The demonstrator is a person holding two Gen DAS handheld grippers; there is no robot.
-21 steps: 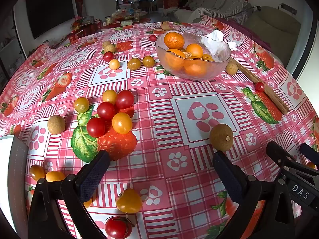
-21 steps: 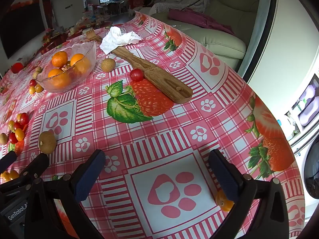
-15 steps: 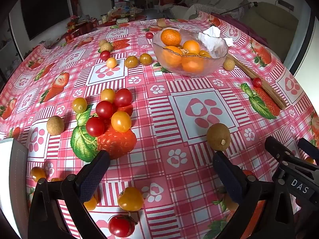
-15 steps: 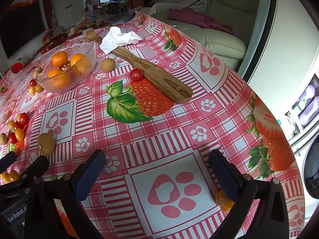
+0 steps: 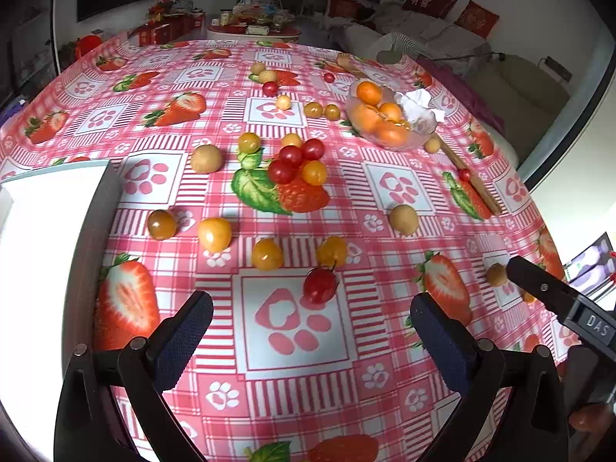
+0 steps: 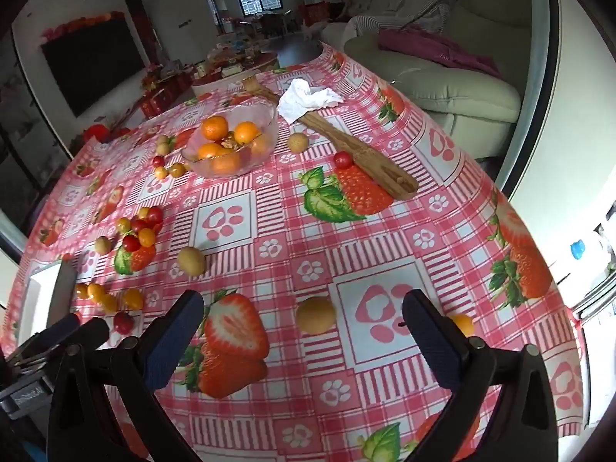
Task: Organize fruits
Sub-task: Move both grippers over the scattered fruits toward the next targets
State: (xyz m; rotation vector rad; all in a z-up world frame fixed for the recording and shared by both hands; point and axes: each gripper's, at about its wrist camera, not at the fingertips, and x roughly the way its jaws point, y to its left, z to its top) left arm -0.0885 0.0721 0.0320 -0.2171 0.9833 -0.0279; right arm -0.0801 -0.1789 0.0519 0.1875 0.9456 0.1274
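At the far left edge of the table [image 5: 385, 415], covered in a pink checked strawberry cloth, a white tray [image 5: 42, 254] lay flat. The left tool [image 5: 311, 327] hung over the near part of the table, tilted downward, its two dark fingers [image 5: 181, 337] standing wide apart with nothing between them. Just beyond its gap sat a red cherry tomato [image 5: 320, 285], and a loose row of yellow tomatoes [image 5: 214, 234] ran behind it toward the tray. Further back, near the middle of the table, a cluster of red and yellow tomatoes [image 5: 298, 162] lay bunched together on a printed strawberry, with a brownish round fruit [image 5: 206, 158] to its left and another brown fruit [image 5: 403, 219] well apart on the right. Toward the far right stood a glass bowl [image 6: 246, 161] holding several oranges [image 6: 215, 128], with a few small fruits beside it on its left. A crumpled white tissue [image 6: 308, 98] rested on a long wooden paddle [image 6: 369, 161] just right of the bowl, and a single red tomato [image 6: 342, 159] touched the paddle's left edge. The right tool [image 6: 304, 331] also pointed downward with its fingers [image 6: 433, 337] spread fully, empty. A yellowish round fruit [image 6: 315, 315] lay on the cloth between them, touched by neither, and a small orange fruit [image 6: 462, 324] peeked out just right of the right finger.
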